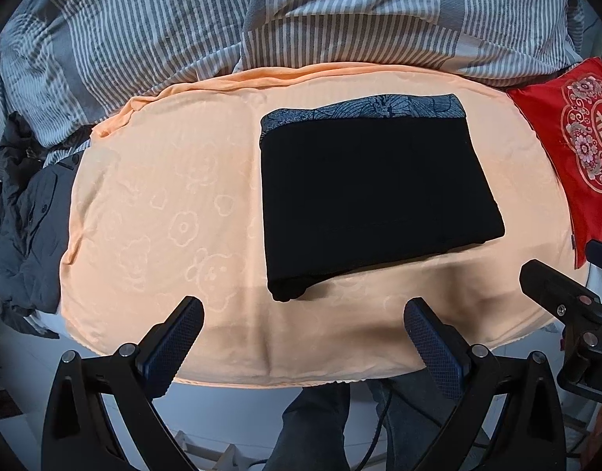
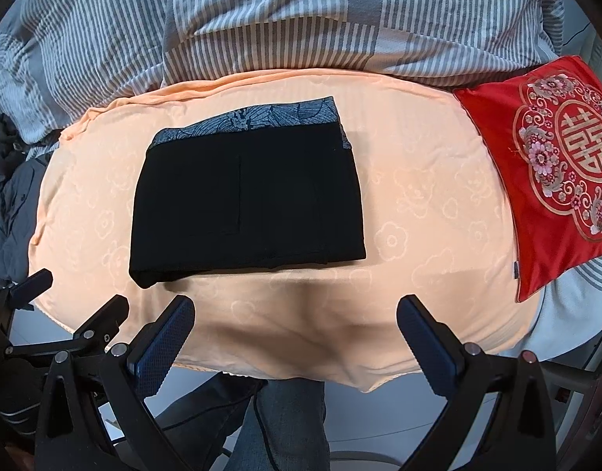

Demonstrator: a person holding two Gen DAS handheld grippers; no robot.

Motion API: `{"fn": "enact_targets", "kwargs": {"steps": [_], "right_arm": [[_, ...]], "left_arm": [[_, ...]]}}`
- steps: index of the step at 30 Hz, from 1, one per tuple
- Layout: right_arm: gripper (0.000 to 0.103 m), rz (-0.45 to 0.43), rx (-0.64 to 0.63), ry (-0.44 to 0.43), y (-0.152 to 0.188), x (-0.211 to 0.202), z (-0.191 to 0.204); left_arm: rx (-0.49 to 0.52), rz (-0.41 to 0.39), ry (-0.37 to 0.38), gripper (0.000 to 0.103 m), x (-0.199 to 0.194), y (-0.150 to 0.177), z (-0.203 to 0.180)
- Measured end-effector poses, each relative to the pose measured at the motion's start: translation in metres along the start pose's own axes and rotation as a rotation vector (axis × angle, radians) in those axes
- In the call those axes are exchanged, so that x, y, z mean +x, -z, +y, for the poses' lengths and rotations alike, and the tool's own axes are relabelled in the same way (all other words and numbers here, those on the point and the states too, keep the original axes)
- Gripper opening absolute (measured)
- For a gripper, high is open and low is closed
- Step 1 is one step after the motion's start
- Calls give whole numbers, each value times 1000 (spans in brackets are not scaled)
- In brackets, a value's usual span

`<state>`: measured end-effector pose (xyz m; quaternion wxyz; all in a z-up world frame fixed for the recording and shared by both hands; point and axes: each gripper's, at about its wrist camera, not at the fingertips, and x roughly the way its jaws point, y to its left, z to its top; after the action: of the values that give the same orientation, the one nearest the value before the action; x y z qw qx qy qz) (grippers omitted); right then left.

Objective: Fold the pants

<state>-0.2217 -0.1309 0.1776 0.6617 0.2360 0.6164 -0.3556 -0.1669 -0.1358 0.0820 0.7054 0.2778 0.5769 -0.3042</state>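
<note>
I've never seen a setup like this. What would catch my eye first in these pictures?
Probably the black pants, folded into a neat rectangle with a patterned grey band along the far edge, lying on the peach blanket. Next, the bright red cushion with its floral medallion, at the right edge of the blanket. In front, both pairs of tongs, left and right, hang open and empty.

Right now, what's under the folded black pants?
The folded black pants lie on the peach blanket, patterned waistband at the far edge. Whatever the blanket covers is hidden. Both grippers are open, off the cloth.
</note>
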Motion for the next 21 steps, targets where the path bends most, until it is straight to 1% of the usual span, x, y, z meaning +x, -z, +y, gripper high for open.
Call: {"fn": "enact_targets", "kwargs": {"steps": [21], "right_arm": [[103, 12, -20, 7, -9, 3, 6]], "left_arm": [[-3, 7, 6, 102, 3, -6, 2]]}}
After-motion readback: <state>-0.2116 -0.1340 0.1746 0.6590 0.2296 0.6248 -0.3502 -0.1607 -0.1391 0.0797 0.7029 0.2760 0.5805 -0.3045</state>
